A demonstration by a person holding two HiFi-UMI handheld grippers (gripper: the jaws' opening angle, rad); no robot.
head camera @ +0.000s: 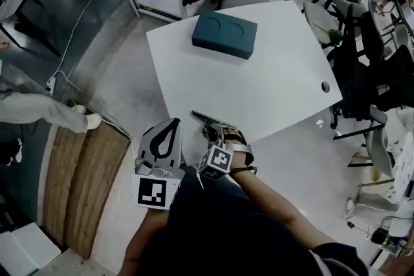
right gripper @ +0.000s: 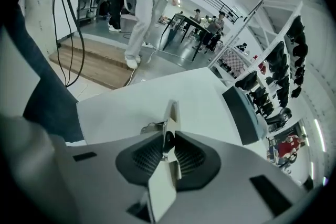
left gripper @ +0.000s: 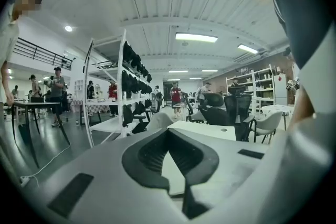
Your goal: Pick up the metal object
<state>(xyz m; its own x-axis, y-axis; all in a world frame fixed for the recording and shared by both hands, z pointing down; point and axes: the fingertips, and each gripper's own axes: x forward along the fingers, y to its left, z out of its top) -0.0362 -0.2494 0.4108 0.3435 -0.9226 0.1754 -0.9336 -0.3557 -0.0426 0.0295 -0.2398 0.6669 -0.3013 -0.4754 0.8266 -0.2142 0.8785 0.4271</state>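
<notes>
While the jaws of the right gripper [right gripper: 167, 137] clench the metal object [right gripper: 171, 115] and the left gripper [left gripper: 168, 132] sits closed, empty, lift squarely off the surface [head camera: 272, 74].

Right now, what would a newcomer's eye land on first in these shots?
The right gripper is clamped on a thin metal object at the near edge of the white table. Next comes the dark teal box, alone toward the table's far side. The left gripper sits off the near corner, holding nothing.
</notes>
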